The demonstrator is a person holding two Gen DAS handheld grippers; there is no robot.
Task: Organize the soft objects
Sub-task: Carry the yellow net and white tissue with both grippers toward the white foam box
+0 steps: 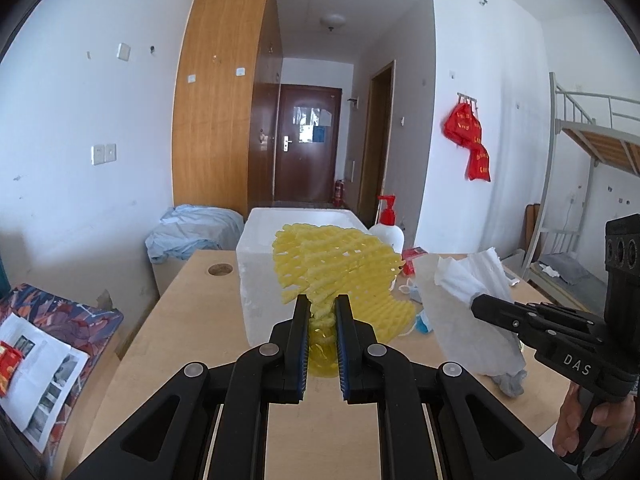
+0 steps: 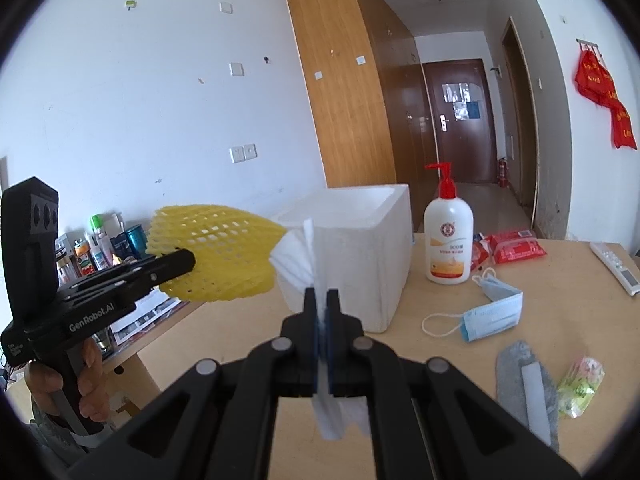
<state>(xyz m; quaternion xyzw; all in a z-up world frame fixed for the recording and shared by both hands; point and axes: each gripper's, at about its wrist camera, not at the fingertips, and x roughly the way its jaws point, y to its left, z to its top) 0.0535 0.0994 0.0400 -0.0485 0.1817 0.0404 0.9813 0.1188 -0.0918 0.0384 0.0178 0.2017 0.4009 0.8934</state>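
The yellow foam net [image 1: 340,264] is held above the wooden table [image 1: 192,312], just before the near wall of the white foam box [image 1: 256,264]; the left gripper [image 1: 322,308] is clamped on its bunched lower end, the mesh fanning out ahead. The white tissue [image 2: 296,252] is likewise held in the air, beside the net and near the box; the right gripper [image 2: 321,300] is pinched tight on it, with a tail of paper hanging below the jaws. The box appears open-topped; its interior cannot be seen from either view, so what it already holds cannot be told. Judged from the layout, both items are lifted but not yet deposited. Left on the table are a blue face mask [image 2: 492,312], a grey cloth [image 2: 520,384] and a green packet [image 2: 580,384]; a lotion bottle [image 2: 448,240] and red packs [image 2: 516,246] stand behind. The task appears at an early or middle stage.
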